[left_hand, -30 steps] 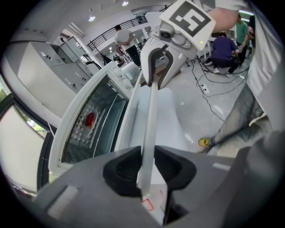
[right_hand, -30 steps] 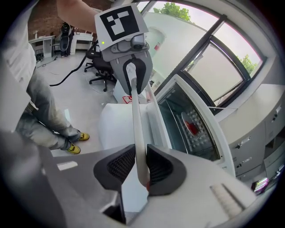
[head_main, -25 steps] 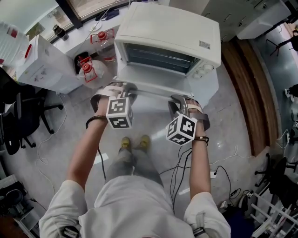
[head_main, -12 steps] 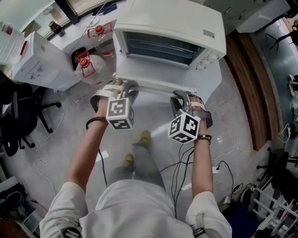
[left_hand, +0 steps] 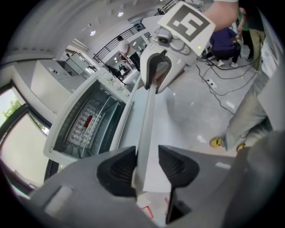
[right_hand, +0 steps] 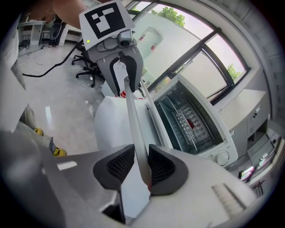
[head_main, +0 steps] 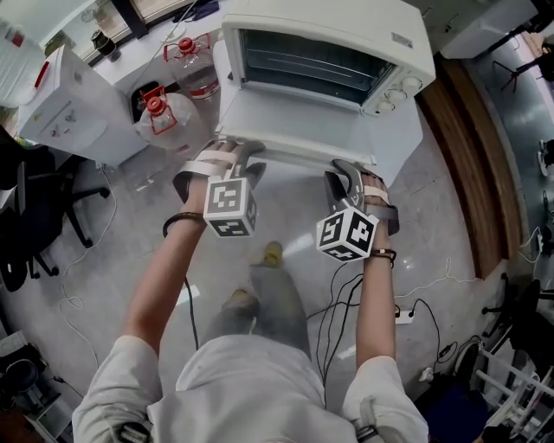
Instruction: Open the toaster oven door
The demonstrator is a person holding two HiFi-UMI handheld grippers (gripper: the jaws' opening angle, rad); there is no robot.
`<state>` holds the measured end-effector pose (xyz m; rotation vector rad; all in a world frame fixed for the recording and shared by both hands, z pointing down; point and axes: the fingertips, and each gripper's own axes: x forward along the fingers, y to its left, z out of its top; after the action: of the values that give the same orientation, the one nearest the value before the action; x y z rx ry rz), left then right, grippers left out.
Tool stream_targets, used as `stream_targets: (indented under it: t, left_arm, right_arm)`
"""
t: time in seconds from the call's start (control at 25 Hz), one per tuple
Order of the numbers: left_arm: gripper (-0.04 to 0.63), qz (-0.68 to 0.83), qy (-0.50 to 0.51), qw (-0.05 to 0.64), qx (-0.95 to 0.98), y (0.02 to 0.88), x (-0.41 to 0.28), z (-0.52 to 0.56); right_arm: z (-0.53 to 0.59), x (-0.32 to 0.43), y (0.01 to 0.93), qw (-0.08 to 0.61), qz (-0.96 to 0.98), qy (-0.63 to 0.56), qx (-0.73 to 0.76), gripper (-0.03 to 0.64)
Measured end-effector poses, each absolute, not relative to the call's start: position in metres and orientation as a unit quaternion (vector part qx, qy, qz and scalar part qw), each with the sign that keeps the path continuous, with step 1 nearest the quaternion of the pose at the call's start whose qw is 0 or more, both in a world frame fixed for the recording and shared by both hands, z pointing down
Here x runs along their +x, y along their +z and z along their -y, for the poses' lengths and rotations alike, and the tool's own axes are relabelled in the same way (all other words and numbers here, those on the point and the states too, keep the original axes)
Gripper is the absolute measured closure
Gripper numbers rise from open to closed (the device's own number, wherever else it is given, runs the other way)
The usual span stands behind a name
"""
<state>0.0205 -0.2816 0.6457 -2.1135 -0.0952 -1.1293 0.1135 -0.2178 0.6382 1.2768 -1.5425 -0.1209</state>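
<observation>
Door-opening is at its last stretch, we judge: the toaster oven (head_main: 325,26) stands in front of us with its door (head_main: 294,125) swung down close to level, so that the rack inside shows. We have both claws at the handle (head_main: 290,162), the bar along the door's near edge. The right gripper (right_hand: 141,167) is clamped on that bar, both pads against it. The left gripper (left_hand: 147,164) has just been opening its jaws. The handle stands between them, touching one pad with a gap at the other, so we read no grip there.

If the door rests at its stop, the next move calls for parting the right jaws too and drawing both claws straight back off the bar, without nudging the door upward.

We find little writing. A small label (head_main: 401,40) on the oven's top is too small to read, and we see no brand name.
</observation>
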Motion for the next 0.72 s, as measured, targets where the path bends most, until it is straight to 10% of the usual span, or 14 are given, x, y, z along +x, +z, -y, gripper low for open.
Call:
stream_targets:
  t: [0.72]
  left_arm:
    - [0.382,0.008,-0.397,0.413,-0.819,0.708,0.010,0.267]
  right_arm:
    - [0.207,0.102,0.698,0.526,0.626,-0.069,0.572,0.485]
